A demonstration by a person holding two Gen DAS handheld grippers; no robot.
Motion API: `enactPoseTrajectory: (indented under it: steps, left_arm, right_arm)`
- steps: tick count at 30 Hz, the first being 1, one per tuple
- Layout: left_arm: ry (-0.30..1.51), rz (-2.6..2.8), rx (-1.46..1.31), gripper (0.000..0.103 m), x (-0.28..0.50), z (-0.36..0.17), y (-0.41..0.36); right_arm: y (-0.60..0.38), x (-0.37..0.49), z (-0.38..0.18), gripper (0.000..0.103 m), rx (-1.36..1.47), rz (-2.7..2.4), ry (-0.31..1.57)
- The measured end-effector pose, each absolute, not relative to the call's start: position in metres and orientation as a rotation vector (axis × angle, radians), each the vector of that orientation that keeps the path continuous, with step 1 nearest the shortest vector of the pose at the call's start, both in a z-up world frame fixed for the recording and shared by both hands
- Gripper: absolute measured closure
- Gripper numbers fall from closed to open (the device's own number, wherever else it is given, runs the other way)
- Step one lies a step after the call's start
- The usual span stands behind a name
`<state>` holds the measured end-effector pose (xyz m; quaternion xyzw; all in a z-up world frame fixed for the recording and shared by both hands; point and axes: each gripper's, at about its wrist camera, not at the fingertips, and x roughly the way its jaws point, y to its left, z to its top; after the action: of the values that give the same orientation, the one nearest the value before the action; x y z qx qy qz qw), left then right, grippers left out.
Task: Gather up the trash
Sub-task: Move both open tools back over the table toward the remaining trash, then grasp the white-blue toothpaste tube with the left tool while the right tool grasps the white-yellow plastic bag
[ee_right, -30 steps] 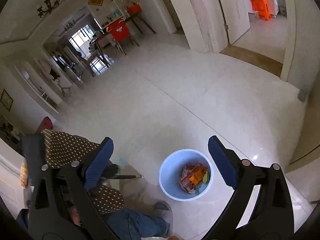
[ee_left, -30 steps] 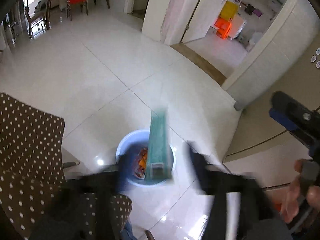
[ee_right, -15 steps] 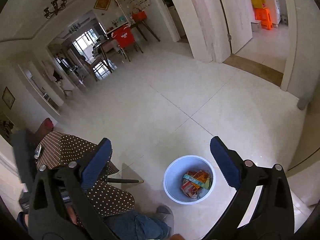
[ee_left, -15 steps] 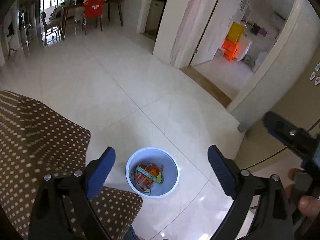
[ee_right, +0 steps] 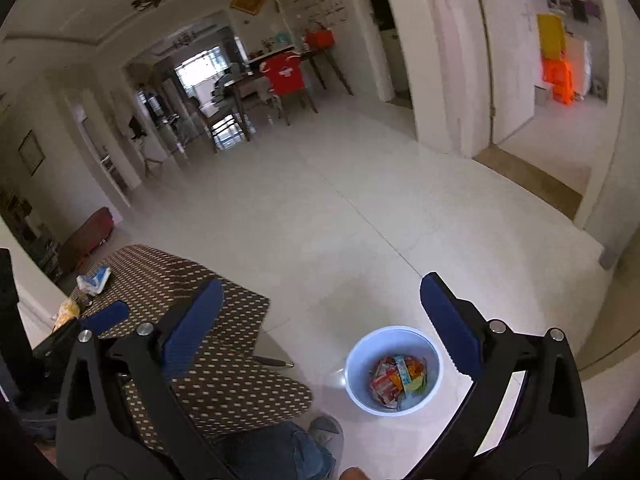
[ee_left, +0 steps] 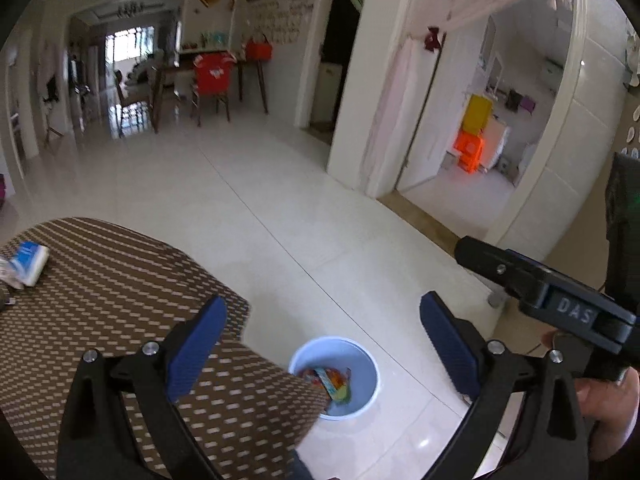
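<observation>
My left camera looks out between my left tongs (ee_left: pixel 322 344), angled down from above the dotted surface (ee_left: pixel 100 280) toward the tiled floor (ee_left: pixel 280 200). My right camera sits to its right, aimed much the same. Both share the blue bin (ee_right: pixel 394 370), surface edge and far dining room

Pale blue bin (ee_right: pixel 394 372) with red-orange wrappers (ee_right: pixel 396 376), brown white-dotted tablecloth (ee_left: pixel 100 280), glossy white floor (ee_right: pixel 360 220), red chair (ee_right: pixel 282 72)

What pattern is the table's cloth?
Brown tablecloth with small white dots, clearest in the right wrist view.
</observation>
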<state>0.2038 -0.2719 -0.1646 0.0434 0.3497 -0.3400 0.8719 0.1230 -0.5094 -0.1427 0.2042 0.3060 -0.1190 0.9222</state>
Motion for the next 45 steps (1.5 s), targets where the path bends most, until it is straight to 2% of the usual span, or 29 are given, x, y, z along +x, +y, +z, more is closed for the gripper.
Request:
enactPoseTrajectory:
  steps: [14, 24, 37, 45]
  left_arm:
    - [0.655, -0.533, -0.032, 0.008, 0.204, -0.127, -0.124]
    - [0.653, -0.324, -0.123, 0.008, 0.198, -0.138, -0.007]
    - [0.645, -0.016, -0.125, 0.008, 0.189, -0.150, 0.120]
    - [0.669, 0.120, -0.149, 0.008, 0.182, -0.161, 0.170]
  right_arm:
    - [-0.390, 0.172, -0.115, 0.006, 0.325, -0.023, 0.636]
    - [-0.290, 0.213, -0.114, 0.006, 0.242, 0.132, 0.687]
    - [-0.130, 0.289, -0.149, 0.006, 0.181, 0.335, 0.840]
    - [-0.052, 0.338, -0.181, 0.006, 0.176, 0.385, 0.953]
